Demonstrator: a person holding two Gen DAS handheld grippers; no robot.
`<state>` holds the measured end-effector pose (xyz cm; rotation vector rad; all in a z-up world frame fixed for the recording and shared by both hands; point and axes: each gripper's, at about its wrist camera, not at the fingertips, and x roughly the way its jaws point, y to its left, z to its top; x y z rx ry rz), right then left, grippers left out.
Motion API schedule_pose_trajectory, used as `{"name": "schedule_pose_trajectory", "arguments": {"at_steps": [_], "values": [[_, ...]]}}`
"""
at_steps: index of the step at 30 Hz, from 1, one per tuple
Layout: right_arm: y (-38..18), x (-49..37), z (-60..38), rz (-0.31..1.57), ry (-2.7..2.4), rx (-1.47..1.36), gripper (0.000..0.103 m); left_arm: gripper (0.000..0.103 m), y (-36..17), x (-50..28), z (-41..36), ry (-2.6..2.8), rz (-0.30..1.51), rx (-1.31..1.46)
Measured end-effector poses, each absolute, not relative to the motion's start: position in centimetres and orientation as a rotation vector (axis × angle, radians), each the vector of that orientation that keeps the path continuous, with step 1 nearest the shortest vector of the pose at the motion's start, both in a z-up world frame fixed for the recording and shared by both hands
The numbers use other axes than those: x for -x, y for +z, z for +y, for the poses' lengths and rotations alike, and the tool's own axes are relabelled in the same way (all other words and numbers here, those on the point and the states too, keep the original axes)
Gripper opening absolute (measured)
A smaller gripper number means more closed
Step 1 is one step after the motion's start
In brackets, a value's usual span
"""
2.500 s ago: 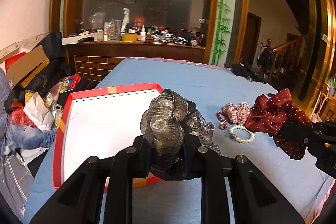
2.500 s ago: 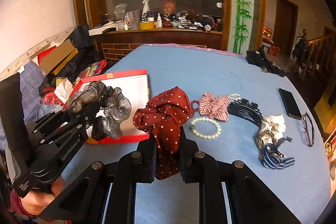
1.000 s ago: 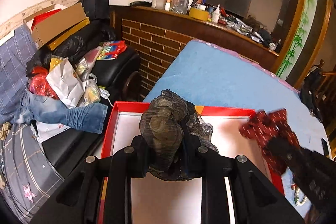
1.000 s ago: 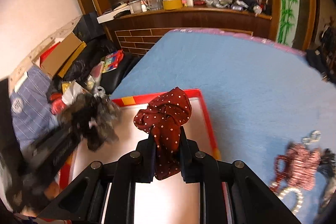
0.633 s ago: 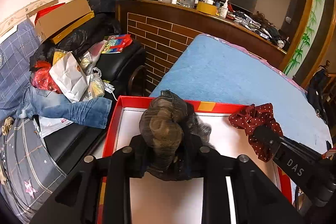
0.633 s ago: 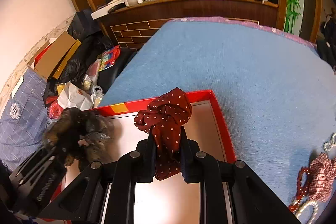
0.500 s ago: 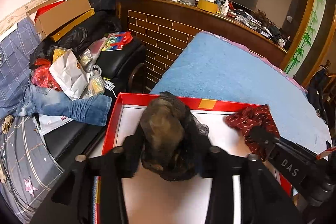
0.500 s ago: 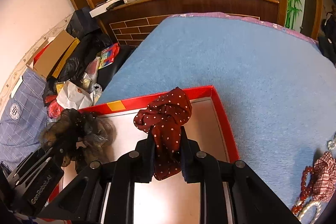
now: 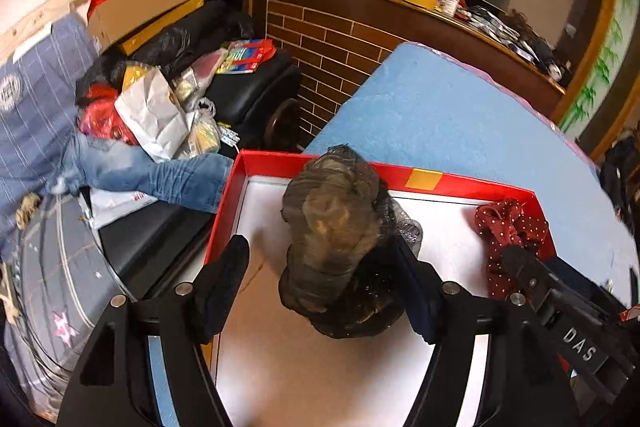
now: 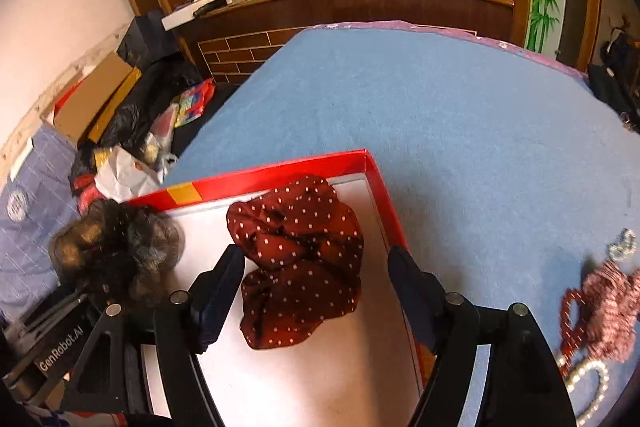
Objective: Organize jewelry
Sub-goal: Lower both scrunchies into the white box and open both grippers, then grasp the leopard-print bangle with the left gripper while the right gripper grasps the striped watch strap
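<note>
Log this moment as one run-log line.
left tool: just opened, bronze mesh scrunchie released | right tool: just opened, red polka-dot scrunchie released | both scrunchies in red tray

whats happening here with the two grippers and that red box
A person with a gripper in each hand is dropping hair scrunchies into the red tray. The left gripper has just been opening around the grey mesh scrunchie; the right gripper has just been opening over the red dotted scrunchie, now lying on the tray floor. Beaded bracelets wait on the blue cloth.
</note>
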<state>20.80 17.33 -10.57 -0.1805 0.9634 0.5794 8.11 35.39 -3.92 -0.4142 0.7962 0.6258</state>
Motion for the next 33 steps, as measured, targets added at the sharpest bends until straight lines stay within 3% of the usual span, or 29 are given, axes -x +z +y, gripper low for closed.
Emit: {"name": "schedule_pose_trajectory", "arguments": {"at_steps": [9, 22, 33], "values": [[-10.5, -16.6, 14.0, 0.998, 0.601, 0.197, 0.079, 0.07, -2.1, -5.0, 31.2, 0.6, 0.769, 0.308], [-5.8, -13.0, 7.9, 0.928, 0.606, 0.095, 0.084, 0.074, 2.4, -1.5, 27.3, 0.541, 0.661, 0.325], [-4.5, -10.8, -1.6, 0.89, 0.567, -0.019, 0.084, 0.074, 2.5, -1.8, 18.2, 0.374, 0.66, 0.199]]}}
